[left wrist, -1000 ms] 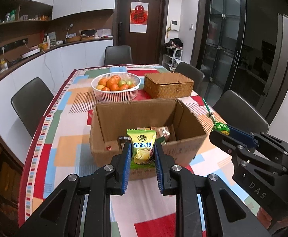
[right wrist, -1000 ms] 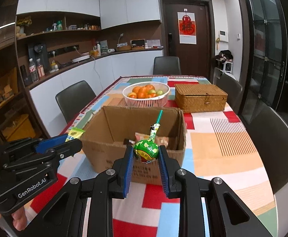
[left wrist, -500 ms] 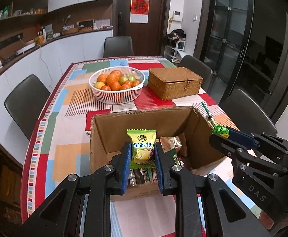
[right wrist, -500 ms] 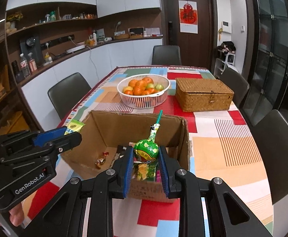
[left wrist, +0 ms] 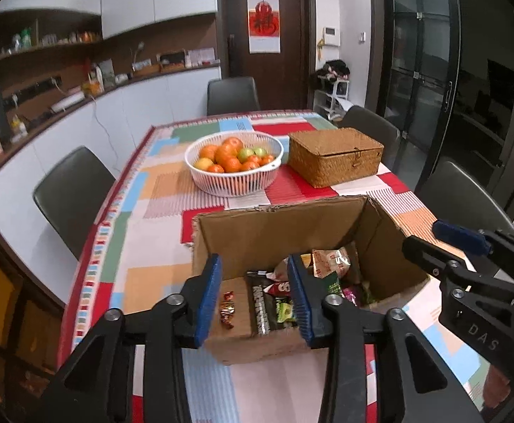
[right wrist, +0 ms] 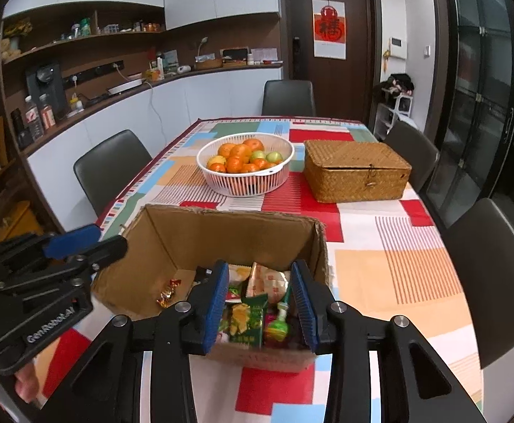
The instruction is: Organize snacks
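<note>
While both ribbed blue tongs, left (left wrist: 253, 296) & right (right wrist: 263, 303), gape empty, crinkly wrappers (right wrist: 246, 320) fill corrugated box (right wrist: 221, 232).

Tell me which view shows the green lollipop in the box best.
The right wrist view: the lollipop lies in plain sight in the box, between the open right hand-held gripper pads. In the left wrist view I cannot pick it out among the wrappers.
</note>
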